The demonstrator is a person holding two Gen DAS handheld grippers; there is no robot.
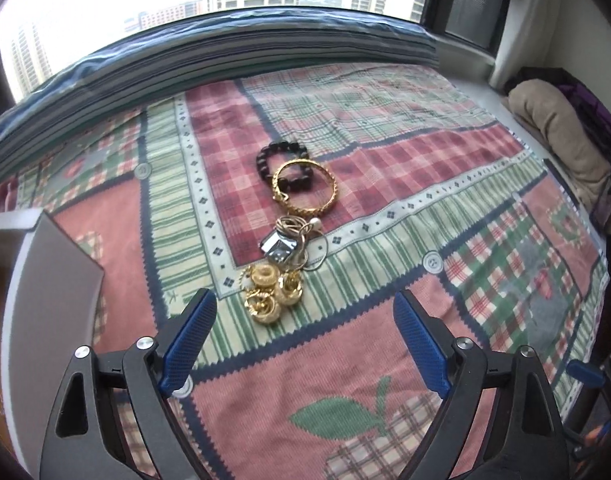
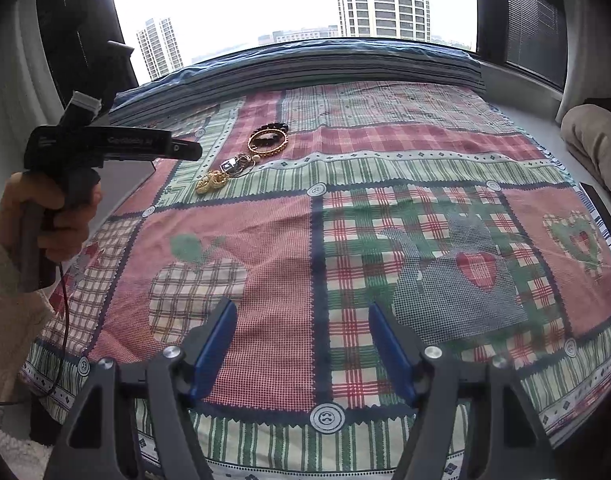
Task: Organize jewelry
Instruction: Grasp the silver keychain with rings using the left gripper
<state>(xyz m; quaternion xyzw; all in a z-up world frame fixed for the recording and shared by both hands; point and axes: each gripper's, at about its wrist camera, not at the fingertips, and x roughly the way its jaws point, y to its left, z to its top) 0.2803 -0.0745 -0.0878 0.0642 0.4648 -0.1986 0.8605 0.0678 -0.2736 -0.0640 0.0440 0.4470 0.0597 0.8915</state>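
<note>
A pile of jewelry lies on a patchwork cloth. In the left wrist view, gold rings lie nearest, then a silver piece tangled with thin hoops, then a gold bangle overlapping a black bead bracelet. My left gripper is open and empty, just short of the gold rings. In the right wrist view the same pile lies far off at the upper left. My right gripper is open and empty over the near middle of the cloth. The left gripper's body shows beside the pile.
A grey box stands at the left beside the left gripper. A folded striped blanket runs along the window at the far edge. A beige cushion lies at the right. A dark phone-like slab lies at the cloth's right edge.
</note>
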